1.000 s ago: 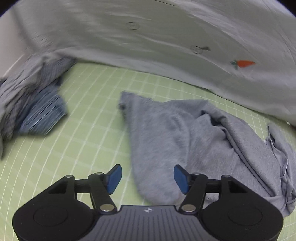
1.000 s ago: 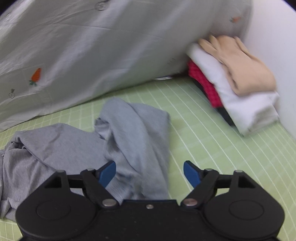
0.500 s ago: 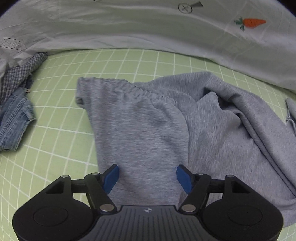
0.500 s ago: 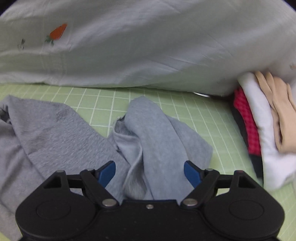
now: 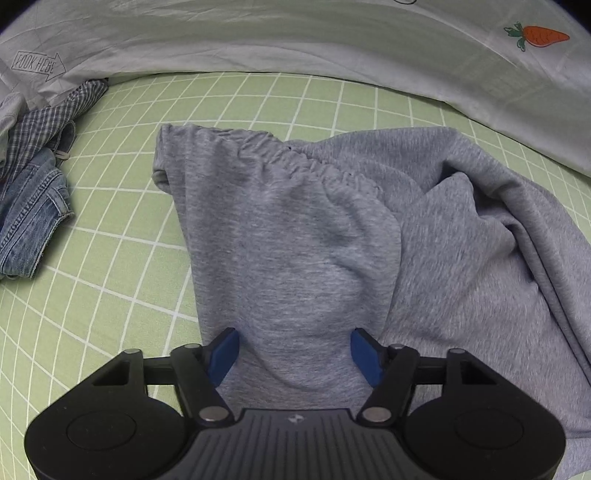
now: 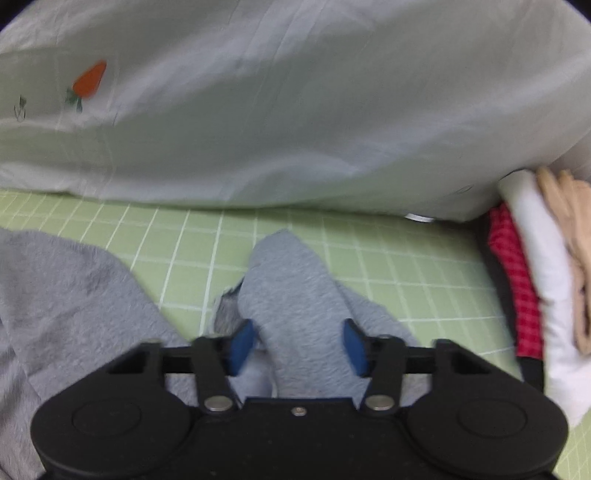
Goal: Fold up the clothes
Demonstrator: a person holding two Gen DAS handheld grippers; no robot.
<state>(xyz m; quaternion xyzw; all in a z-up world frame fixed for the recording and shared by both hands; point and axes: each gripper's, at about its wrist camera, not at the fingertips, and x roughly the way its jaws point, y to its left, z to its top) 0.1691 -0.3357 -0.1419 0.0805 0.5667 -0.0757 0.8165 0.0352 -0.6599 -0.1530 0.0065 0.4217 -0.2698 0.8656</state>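
Observation:
Grey sweatpants (image 5: 295,251) lie crumpled on the green grid mat (image 5: 122,206). In the left wrist view the gathered waistband runs across the top and a leg hangs toward me. My left gripper (image 5: 293,354) is open, its blue pads on either side of that leg fabric. In the right wrist view another part of the grey sweatpants (image 6: 299,295) points away from me. My right gripper (image 6: 297,347) is open, its pads straddling that fabric.
A pale sheet with a carrot print (image 5: 539,35) drapes along the back; it shows in the right wrist view too (image 6: 295,110). Denim and checked clothes (image 5: 33,199) lie at the left. A folded stack of red, white and beige clothes (image 6: 543,295) stands at the right.
Both grippers have moved forward and lower over the sweatpants, so the fabric now sits between their pads. The right gripper's pads have come somewhat closer together.

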